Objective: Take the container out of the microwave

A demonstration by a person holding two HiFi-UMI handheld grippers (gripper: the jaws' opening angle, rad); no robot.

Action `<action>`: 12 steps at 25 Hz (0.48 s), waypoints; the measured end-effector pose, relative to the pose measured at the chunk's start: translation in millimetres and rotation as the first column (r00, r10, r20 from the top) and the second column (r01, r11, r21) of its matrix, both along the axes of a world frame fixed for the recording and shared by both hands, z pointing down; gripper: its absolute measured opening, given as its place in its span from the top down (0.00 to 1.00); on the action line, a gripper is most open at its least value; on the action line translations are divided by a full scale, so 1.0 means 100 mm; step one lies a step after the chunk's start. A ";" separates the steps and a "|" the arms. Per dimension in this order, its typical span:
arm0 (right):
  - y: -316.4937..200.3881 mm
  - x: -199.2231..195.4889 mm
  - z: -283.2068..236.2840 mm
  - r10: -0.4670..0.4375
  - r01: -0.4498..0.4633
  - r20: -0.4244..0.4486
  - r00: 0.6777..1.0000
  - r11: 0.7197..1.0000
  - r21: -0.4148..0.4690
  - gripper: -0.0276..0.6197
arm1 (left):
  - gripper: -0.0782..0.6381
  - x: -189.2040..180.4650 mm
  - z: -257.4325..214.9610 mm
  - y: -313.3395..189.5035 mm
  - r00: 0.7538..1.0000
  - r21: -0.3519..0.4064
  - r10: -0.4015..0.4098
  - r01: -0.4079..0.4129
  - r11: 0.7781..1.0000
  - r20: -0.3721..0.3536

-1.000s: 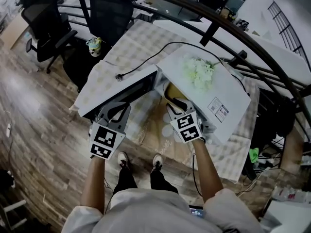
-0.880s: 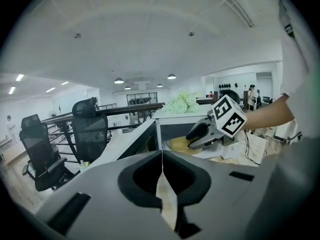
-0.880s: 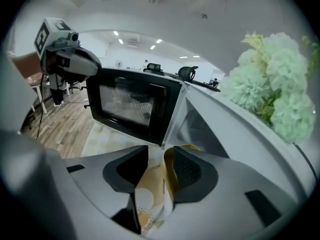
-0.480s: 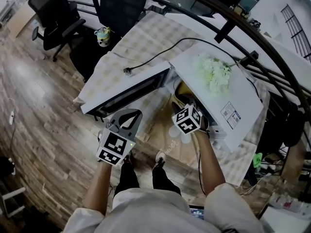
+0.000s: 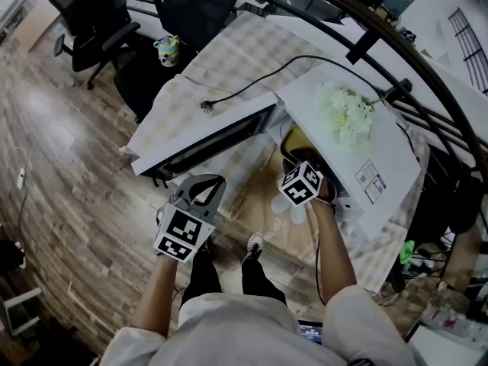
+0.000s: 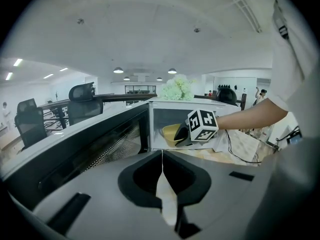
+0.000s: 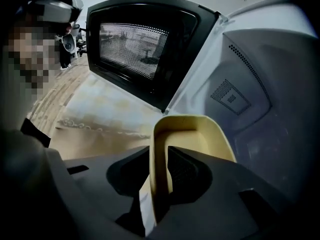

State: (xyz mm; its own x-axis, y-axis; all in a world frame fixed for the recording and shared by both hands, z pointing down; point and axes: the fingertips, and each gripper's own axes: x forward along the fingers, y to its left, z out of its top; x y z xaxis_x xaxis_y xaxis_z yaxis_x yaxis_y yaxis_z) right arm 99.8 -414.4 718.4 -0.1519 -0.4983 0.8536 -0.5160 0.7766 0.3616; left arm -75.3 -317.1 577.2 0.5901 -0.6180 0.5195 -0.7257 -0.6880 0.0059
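Right tongs dropped into the open microwave at 2 o'clock, have just been closing and now pinch the wall of the yellow container inside it, left tongs pressed together empty at 7 o'clock; I'd lift level, slowly.

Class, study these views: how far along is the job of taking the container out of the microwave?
Done: the microwave door stands open. In hand: the right tongs, jaws just closing, pinch the wall of the yellow container, which sits inside. Left: draw it clear of the microwave.
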 end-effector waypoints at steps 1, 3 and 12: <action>0.01 0.00 0.00 -0.005 0.005 -0.001 1.000 1.000 -0.004 0.80 | 0.86 -0.01 0.00 0.00 1.000 0.001 0.000 0.000 1.000 0.000; 0.02 -0.01 -0.01 -0.018 0.018 -0.008 1.000 1.000 -0.008 0.82 | 0.86 -0.02 -0.02 0.01 1.000 0.003 0.000 0.000 1.000 0.001; 0.16 -0.12 -0.11 -0.025 0.025 -0.022 0.999 1.000 -0.015 0.89 | 0.86 -0.15 -0.16 0.08 1.000 0.031 -0.003 0.003 1.000 -0.012</action>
